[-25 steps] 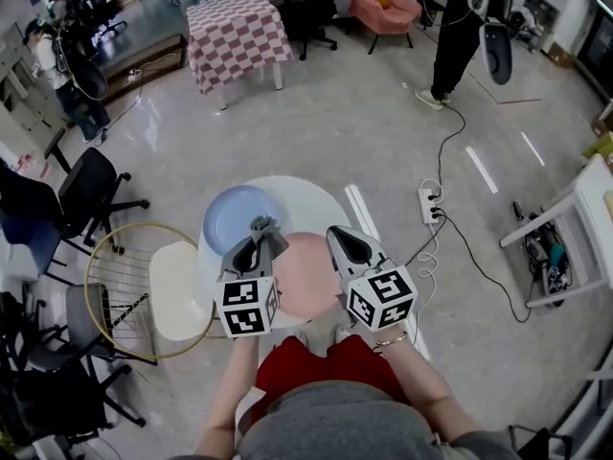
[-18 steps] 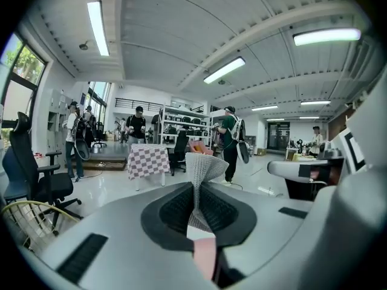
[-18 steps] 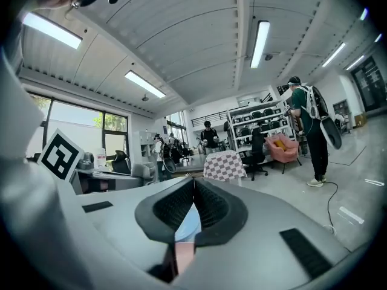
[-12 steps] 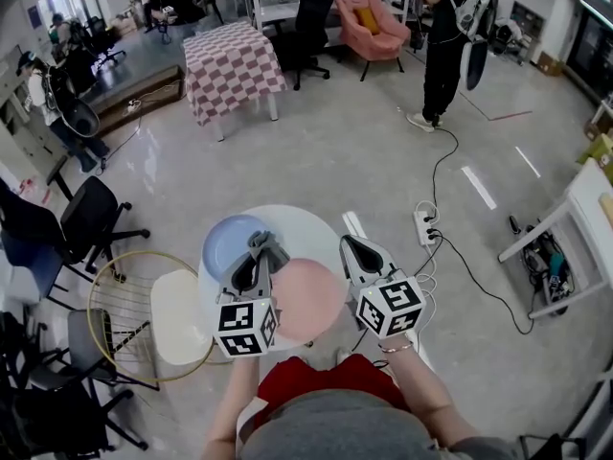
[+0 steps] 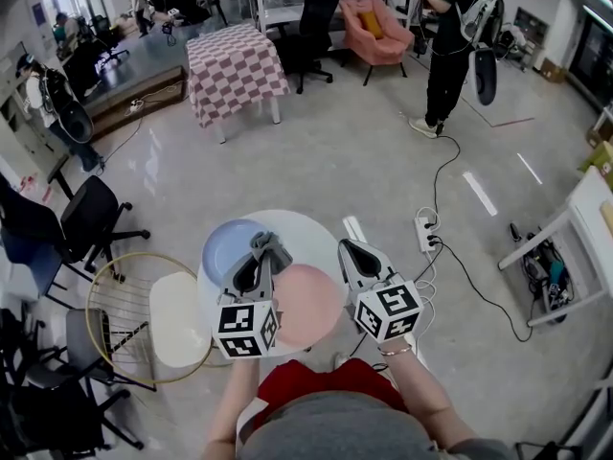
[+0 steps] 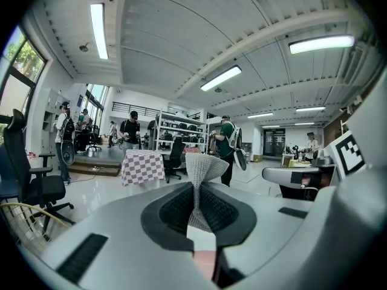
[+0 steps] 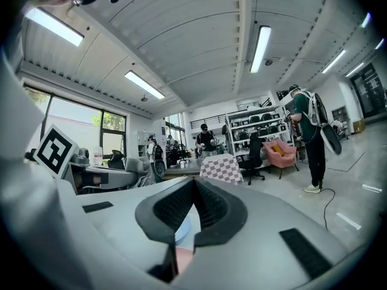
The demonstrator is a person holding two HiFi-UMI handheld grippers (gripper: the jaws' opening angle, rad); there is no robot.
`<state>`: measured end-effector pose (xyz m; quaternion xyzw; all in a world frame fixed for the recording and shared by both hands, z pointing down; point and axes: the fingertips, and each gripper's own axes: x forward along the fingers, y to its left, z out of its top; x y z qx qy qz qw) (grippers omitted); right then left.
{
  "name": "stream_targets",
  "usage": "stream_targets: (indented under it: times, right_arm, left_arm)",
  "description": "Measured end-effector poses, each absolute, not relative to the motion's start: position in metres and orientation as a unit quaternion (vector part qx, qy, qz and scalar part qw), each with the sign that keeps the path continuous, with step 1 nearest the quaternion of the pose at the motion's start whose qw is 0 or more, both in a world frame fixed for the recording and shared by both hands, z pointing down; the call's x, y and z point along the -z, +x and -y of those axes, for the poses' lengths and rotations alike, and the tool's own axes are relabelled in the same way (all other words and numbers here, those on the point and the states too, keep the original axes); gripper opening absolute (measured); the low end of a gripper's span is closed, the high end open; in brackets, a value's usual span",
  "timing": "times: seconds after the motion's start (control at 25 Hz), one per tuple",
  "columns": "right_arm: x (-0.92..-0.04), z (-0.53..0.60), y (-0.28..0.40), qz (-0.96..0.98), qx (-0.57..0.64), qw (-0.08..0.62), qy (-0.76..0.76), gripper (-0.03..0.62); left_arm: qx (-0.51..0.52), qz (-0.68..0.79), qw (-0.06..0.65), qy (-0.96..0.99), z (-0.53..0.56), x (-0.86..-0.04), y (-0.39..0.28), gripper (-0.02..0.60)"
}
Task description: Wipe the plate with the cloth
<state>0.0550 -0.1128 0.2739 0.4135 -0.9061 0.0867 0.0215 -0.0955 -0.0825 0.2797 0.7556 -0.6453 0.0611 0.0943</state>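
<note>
A round white table carries a pale blue plate at its left and a pink plate nearer me. My left gripper hovers between the two plates, shut on a grey knitted cloth. In the left gripper view the cloth stands pinched upright between the jaws of the left gripper. My right gripper hangs over the pink plate's right edge, shut and empty. In the right gripper view its jaws meet, with the blue plate showing below them.
A white seat inside a yellow wire hoop stands left of the table. Office chairs are further left. A power strip with cables lies on the floor to the right. A checkered table and people are far off.
Both grippers stay over the table in nearly the same pose, the cloth still held in the left one. The head view has tilted up a little, and the far person has shifted.
</note>
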Motion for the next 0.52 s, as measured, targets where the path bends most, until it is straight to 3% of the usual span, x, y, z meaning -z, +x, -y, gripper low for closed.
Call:
stream_targets:
  times: [0.52]
  right_arm:
    - [-0.2768, 0.1177, 0.0527, 0.909, -0.088, 0.019, 0.406, 0.028]
  left_arm:
    - [-0.058, 0.645, 0.099, 0.756, 0.0887, -0.2825, -0.0936, 0.034]
